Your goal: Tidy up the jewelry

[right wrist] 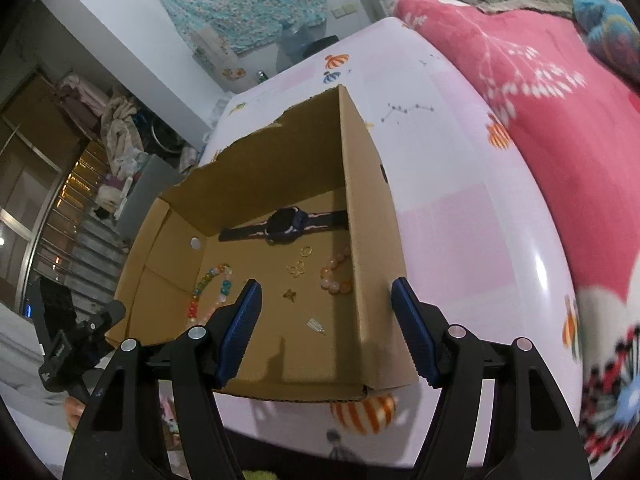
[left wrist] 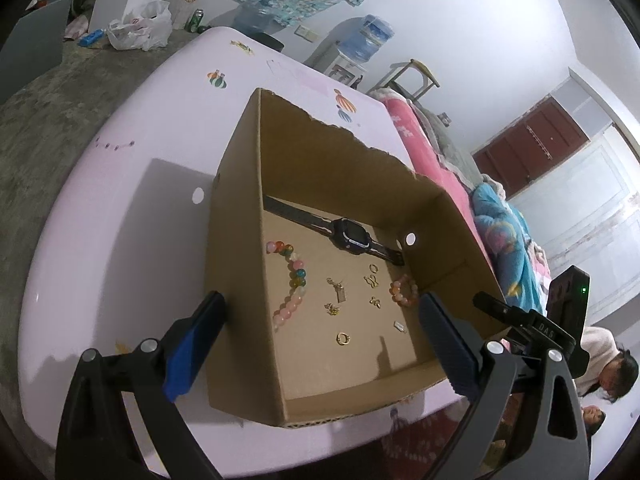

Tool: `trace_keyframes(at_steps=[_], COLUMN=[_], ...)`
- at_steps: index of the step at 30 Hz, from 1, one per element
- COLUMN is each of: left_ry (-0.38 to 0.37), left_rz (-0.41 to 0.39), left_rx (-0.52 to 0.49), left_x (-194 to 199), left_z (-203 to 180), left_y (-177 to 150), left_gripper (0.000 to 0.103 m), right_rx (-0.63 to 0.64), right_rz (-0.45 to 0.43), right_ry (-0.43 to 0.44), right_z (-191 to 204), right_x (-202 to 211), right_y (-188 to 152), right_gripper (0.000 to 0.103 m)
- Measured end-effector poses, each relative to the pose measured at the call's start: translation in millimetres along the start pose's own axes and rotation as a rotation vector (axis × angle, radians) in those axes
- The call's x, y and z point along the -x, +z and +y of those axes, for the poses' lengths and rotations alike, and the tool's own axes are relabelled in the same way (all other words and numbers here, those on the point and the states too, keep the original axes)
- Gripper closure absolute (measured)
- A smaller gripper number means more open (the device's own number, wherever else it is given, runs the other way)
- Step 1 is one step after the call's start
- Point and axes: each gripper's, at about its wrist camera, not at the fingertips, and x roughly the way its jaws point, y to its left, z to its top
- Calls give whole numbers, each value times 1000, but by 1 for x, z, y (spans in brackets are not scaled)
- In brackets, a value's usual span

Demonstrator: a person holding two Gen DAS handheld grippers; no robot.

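An open cardboard box (left wrist: 236,240) (right wrist: 372,240) stands on a pale pink table (left wrist: 120,220) (right wrist: 460,220). Inside lie a black smartwatch (left wrist: 350,234) (right wrist: 286,222), a long multicoloured bead bracelet (left wrist: 294,280) (right wrist: 210,288), a small peach bead bracelet (left wrist: 404,290) (right wrist: 336,276), and several small gold charms and rings (left wrist: 343,338) (right wrist: 298,270). My left gripper (left wrist: 320,312) is open and empty, its fingers straddling the box's left wall. My right gripper (right wrist: 326,300) is open and empty, straddling the box's right wall. The right gripper also shows at the right of the left wrist view (left wrist: 532,320).
A bed with pink and blue blankets (right wrist: 560,120) (left wrist: 500,232) runs along the table's far side. A water dispenser (left wrist: 366,40), a plastic bag (left wrist: 140,28) on the concrete floor and a person (left wrist: 612,372) at lower right are around the table.
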Motion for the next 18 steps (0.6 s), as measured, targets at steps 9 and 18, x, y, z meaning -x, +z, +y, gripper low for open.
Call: trace_keyframes(at_steps=[9,18], left_ry=[0,39], left_rz=[8,-57], left_rx=[8,-44], left_x=[1,-4], left_z=[4,1], left_y=[-33,-40], left_gripper=[9,9], right_rx=[-13,13], right_rz=[1,-58], right_ry=[-37,-67], right_z=[-9,-7], right_x=[3,-5], right_y=[-31,-33], right_gripper=[38,38])
